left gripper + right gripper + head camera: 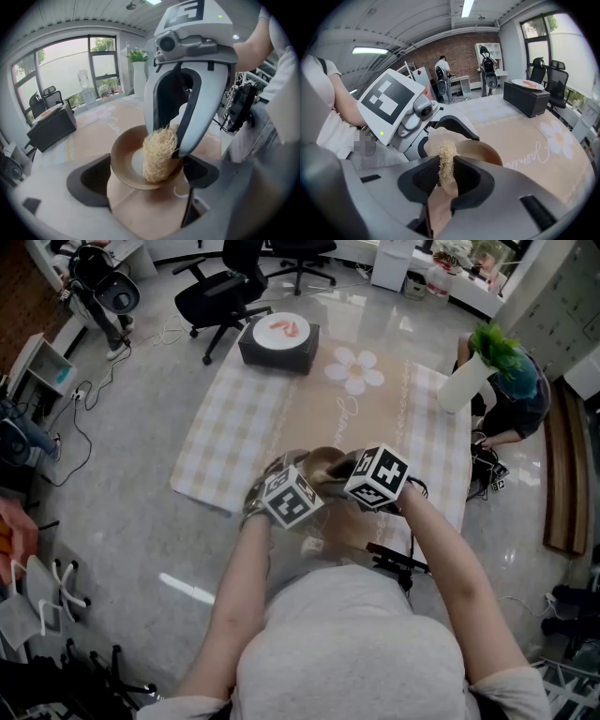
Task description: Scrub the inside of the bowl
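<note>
R gripper (446, 182) clamps scrubber (159, 154) in bowl (123, 159); L gripper (146, 183) clamps bowl.

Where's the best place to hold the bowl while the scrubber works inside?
Across its outer wall, coming from the side, as the left tongs hold it: the bowl opens up toward the right tongs, leaving the scrubber room.

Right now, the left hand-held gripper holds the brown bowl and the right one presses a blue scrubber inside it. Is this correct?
Only the colour is wrong. The scrubber is pale straw-coloured, not blue, as the left gripper view shows. The rest stands: the left hand-held gripper holds the brown bowl and the right hand-held gripper presses the scrubber inside it.
</note>
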A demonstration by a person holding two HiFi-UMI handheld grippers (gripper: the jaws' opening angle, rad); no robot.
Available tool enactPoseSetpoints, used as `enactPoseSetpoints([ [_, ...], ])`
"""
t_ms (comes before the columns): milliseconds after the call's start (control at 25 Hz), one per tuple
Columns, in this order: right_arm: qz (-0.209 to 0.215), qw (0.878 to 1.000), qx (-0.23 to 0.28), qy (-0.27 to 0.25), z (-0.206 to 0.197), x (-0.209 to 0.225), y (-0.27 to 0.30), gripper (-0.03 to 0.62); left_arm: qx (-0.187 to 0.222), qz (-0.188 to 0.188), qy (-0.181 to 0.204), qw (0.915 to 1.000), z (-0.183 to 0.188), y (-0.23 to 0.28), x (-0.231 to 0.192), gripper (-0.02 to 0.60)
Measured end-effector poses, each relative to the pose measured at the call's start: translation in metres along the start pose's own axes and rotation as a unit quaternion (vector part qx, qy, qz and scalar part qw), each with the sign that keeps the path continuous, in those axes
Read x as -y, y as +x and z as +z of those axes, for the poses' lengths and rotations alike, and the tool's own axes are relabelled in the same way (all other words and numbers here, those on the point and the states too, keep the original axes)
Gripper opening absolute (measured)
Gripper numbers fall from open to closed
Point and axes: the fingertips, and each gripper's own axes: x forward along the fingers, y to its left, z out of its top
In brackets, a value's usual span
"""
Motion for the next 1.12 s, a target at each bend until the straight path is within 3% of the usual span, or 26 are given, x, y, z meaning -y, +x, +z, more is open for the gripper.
enactPoseSetpoints([
  [400, -0.023, 0.999, 0.035, 0.03, 0.012, 0.013, 0.006, 0.084, -0.003, -0.001, 0.001, 1.0, 0.001, -0.001, 0.0, 0.466],
  [840, -0.124, 0.987, 0.076, 0.062, 0.018, 0.047, 0.001, 0.086, -0.005, -0.002, 0.002, 1.0, 0.001, -0.001, 0.001, 0.466],
  [1120, -0.16, 0.982, 0.075, 0.061, 0.01, 0.059, -0.004, 0.086, -0.005, -0.001, 0.002, 1.0, 0.0, 0.0, 0.0, 0.466],
])
